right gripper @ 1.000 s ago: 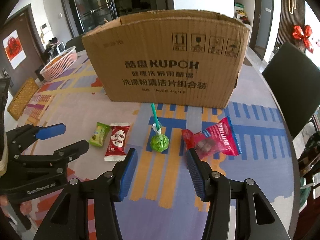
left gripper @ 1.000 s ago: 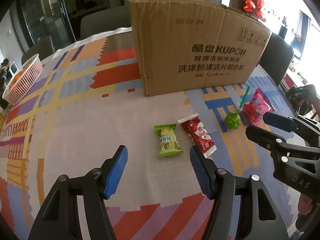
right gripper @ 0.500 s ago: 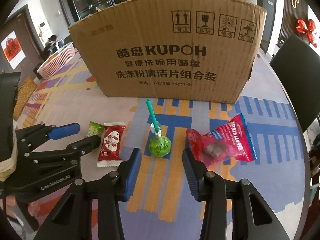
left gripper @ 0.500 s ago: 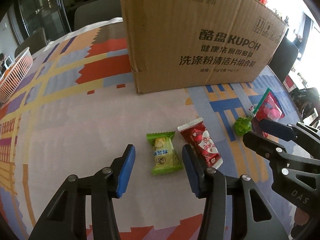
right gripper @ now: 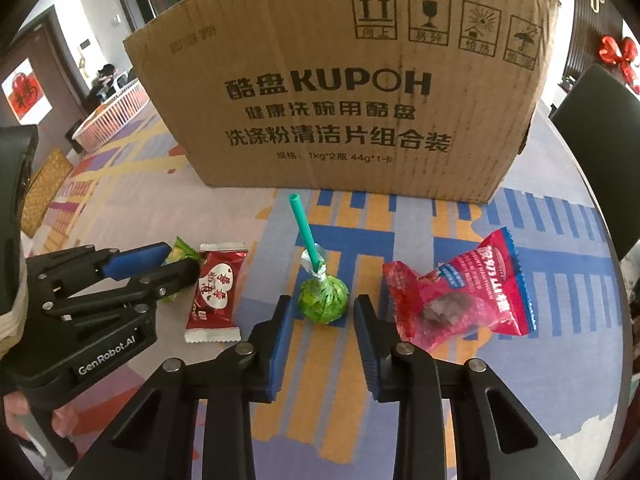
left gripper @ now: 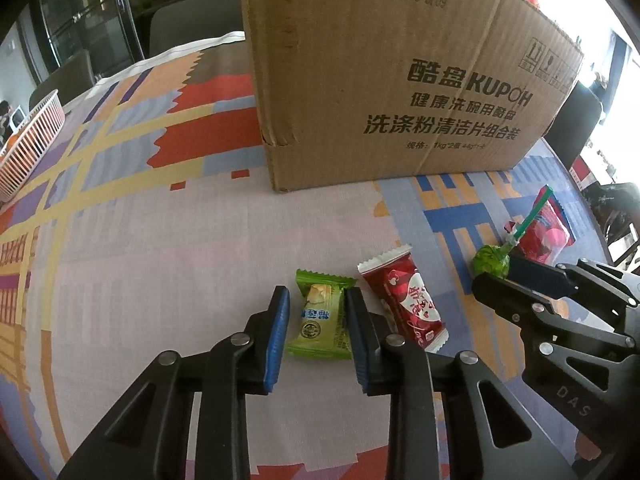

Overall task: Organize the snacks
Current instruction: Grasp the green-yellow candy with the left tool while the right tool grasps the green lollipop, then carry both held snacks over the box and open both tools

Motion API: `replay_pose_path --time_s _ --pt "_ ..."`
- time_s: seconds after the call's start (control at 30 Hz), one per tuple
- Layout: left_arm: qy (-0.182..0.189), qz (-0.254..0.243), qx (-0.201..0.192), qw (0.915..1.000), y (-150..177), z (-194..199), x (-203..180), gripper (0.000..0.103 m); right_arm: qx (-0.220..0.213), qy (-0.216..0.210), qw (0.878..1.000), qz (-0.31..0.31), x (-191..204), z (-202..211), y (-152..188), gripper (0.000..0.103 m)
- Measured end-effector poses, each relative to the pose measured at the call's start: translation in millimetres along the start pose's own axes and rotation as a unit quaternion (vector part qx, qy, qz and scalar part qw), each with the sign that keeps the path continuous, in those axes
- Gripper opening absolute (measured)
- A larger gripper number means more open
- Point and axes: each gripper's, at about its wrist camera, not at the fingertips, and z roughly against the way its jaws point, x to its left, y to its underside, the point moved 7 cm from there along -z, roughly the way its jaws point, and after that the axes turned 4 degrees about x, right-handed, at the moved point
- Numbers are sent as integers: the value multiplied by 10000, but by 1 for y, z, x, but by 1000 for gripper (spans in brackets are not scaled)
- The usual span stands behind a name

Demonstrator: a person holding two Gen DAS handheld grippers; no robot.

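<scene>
A green snack packet lies on the patterned tablecloth between the blue pads of my left gripper. The jaws are closing and the pads touch the wrapper's two sides. Just right of it lies a red heart-print candy. My right gripper straddles the green-wrapped lollipop with the teal stick. Its jaws are closing too, with a thin gap still showing on each side of the ball. A red-pink hawthorn packet lies right of the lollipop. The cardboard box stands behind the row of snacks.
A white wire basket sits at the table's far left edge. Dark chairs stand around the table behind and to the right of the box. The two grippers work side by side, a hand's width apart.
Both grippers came down and forward onto the snacks and their jaws narrowed, the left around the green packet, the right around the lollipop.
</scene>
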Motion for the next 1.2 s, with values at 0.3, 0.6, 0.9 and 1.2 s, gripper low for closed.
replay_pose_path --time_s 0.3,0.6,0.9,1.2 --pt "-6 38 -37 10000 1 2 1 21 -39 26 10000 48 4 -3 1 27" --pt "117 116 -322 9993 3 29 -3 21 -197 -43 9998 -2 0 18 2 27" --pt "220 89 -735 9970 -3 75 -16 21 -577 -95 9983 24 -1 63 -3 27" --pt "230 76 -1110 9935 -3 127 -31 21 -1083 -152 9940 81 2 122 -5 27"
